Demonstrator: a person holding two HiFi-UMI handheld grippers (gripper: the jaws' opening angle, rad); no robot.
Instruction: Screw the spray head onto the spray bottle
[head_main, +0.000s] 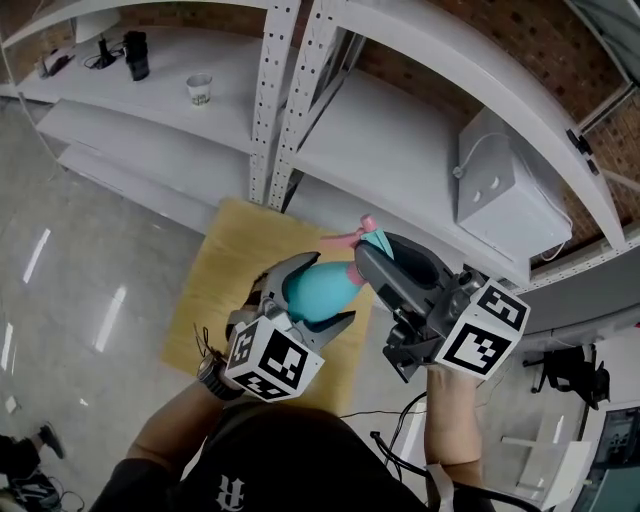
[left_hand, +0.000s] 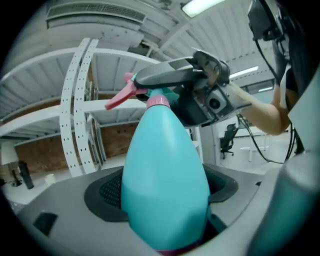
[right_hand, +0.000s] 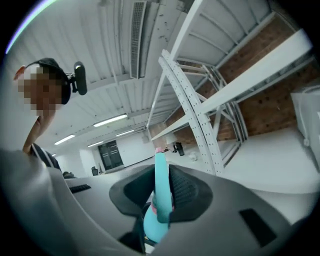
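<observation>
While the spray bottle is held in the air over the right part of the yellow board, its teal body is clamped between the pads of the left claw, with the narrow neck pointing away from that claw toward the shelf rack that stands just behind the board. In the left gripper view the bottle is seen to fill the gap between the jaws, both pads being pressed against its sides. The spray head is seated at the top of the neck, its pink collar touching the bottle and its pink trigger pointing to the left as seen from the head; whether it is threaded on cannot be told. The right claw is closed on the spray head, and in the right gripper view the thin teal part is seen squeezed between the two dark pads. Beyond the board and to its left, a paper cup is seen on a shelf of the rack, and beyond the board to its right a white box is seen on another shelf.
</observation>
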